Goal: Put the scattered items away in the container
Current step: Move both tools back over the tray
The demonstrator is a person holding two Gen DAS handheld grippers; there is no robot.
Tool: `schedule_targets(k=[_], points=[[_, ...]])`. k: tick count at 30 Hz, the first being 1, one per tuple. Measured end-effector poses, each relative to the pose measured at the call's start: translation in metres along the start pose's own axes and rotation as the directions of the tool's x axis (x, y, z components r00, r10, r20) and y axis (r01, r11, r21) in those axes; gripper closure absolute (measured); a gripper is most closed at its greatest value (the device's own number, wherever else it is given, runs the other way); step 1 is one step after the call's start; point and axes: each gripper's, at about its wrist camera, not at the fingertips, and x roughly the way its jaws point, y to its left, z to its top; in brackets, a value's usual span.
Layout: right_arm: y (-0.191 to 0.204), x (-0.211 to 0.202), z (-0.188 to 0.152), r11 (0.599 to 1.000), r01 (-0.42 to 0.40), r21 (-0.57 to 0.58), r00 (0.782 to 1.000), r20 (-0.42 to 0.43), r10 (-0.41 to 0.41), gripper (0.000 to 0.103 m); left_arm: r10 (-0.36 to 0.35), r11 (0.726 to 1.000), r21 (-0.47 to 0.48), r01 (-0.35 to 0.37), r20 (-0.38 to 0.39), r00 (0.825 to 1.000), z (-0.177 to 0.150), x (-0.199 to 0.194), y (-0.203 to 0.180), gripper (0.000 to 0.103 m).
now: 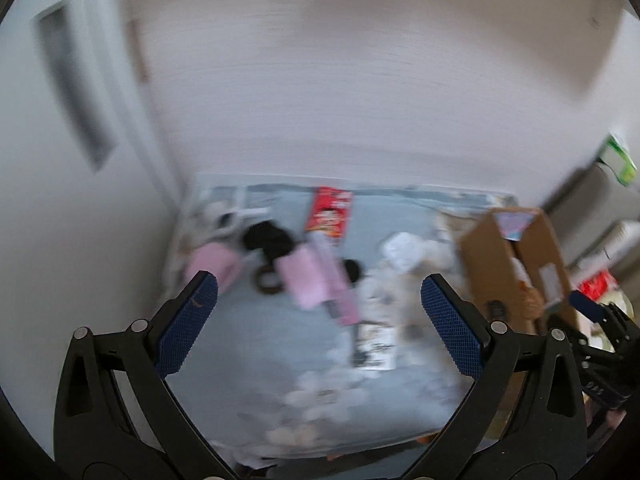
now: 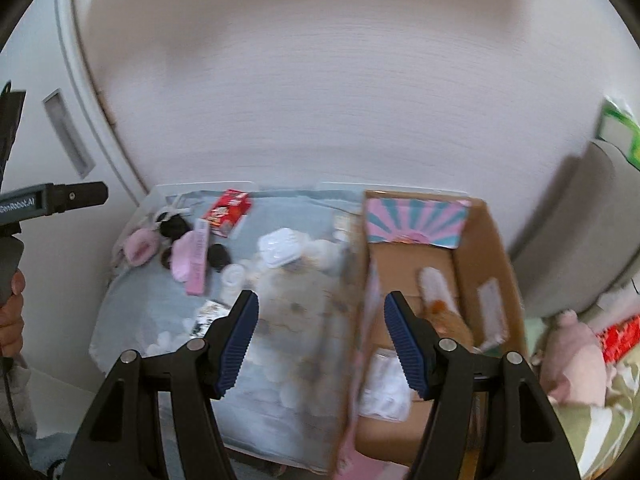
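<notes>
Both views are blurred. A brown cardboard box [image 2: 472, 240] stands open at the right of a pale blue cloth [image 2: 152, 300] and holds a few items; it also shows in the left wrist view [image 1: 488, 256]. Scattered on the cloth are a red packet [image 1: 330, 210], pink soft items [image 1: 306, 280], a long pink box [image 2: 198, 260], black round things [image 1: 266, 238] and a white plastic case [image 2: 280, 246]. My left gripper [image 1: 318, 294] is open and empty above the cloth. My right gripper [image 2: 320, 306] is open and empty over the box's left wall.
A white wall and door frame [image 2: 76, 76] stand behind and to the left. A pink plush toy [image 2: 576, 356] and a red item [image 2: 618, 338] lie right of the box. A grey rounded object [image 2: 580, 240] stands at far right.
</notes>
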Motion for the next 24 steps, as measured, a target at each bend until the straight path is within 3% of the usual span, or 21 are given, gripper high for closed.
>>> schedule_targets(k=[5, 10, 16, 24], points=[[0.022, 0.015, -0.001, 0.997, -0.051, -0.060, 0.998, -0.040, 0.049, 0.041, 0.059, 0.992, -0.108, -0.063, -0.043, 0.997, -0.016, 0.009, 0.055, 0.001], [0.043, 0.037, -0.006, 0.990, -0.106, -0.092, 0.990, -0.106, 0.096, 0.041, 0.056, 0.978, -0.195, -0.076, -0.108, 0.993, -0.039, 0.028, 0.087, 0.001], [0.071, 0.073, -0.020, 0.979, -0.163, -0.125, 0.966, -0.221, 0.133, 0.041, 0.098, 0.976, -0.174, -0.129, -0.177, 0.979, -0.057, 0.055, 0.095, 0.001], [0.109, 0.120, -0.034, 0.967, -0.179, -0.183, 0.939, -0.326, 0.112, 0.041, 0.149, 0.981, -0.096, -0.167, -0.168, 0.974, -0.047, 0.105, 0.104, 0.001]])
